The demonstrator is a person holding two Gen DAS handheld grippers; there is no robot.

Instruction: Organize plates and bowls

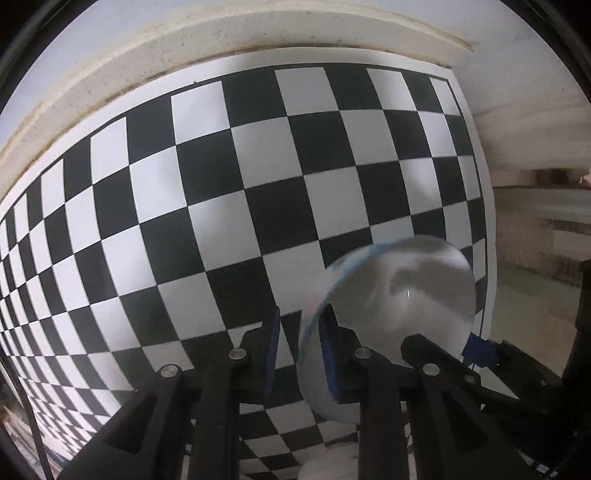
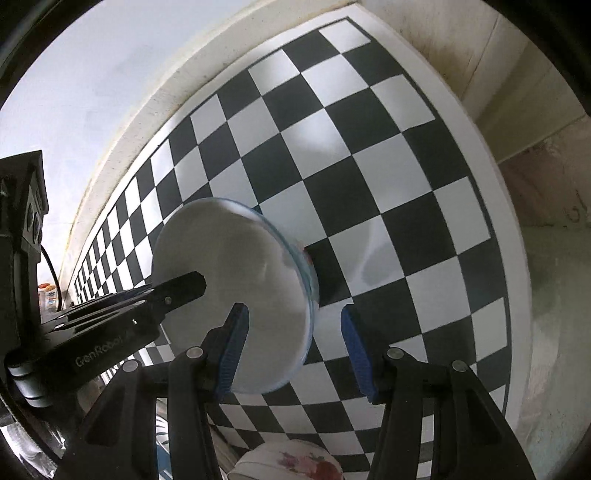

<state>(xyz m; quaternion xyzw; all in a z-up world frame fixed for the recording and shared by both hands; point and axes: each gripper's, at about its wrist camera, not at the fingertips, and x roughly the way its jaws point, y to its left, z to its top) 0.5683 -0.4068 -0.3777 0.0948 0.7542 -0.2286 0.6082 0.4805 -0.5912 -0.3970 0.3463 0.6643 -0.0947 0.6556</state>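
Spreading across nearly all of both wrist views is a black-and-white checkerboard sheet (image 1: 229, 192) lying on a pale worktop (image 1: 258, 33), whose bare cream edge is showing from 9 to 1 o'clock in the left view. Hanging over that sheet is a white plate (image 1: 399, 288) with a thin blue rim, tipped steeply on edge rather than lying flat; in the left view it is sitting at about 5 o'clock, in the right view (image 2: 236, 291) at about 7 o'clock, and it is blurred in both.

The left hand-held gripper (image 1: 299, 350) is clamping the plate by its rim, one blue pad pressing on the inner face and the other standing on the outer side, jaws drawn narrow around the edge. It is also showing in the right view (image 2: 184, 284), reaching in from 9 o'clock with a black finger lying across the plate's face.

The right hand-held gripper (image 2: 291, 350) is standing with its jaws apart, roughly half spread. The plate's edge is sitting in the gap, near the left pad; whether that pad is touching it I cannot tell.

At 6 o'clock in the right view, a smaller floral dish (image 2: 295, 461) is peeking in, white with red flowers.
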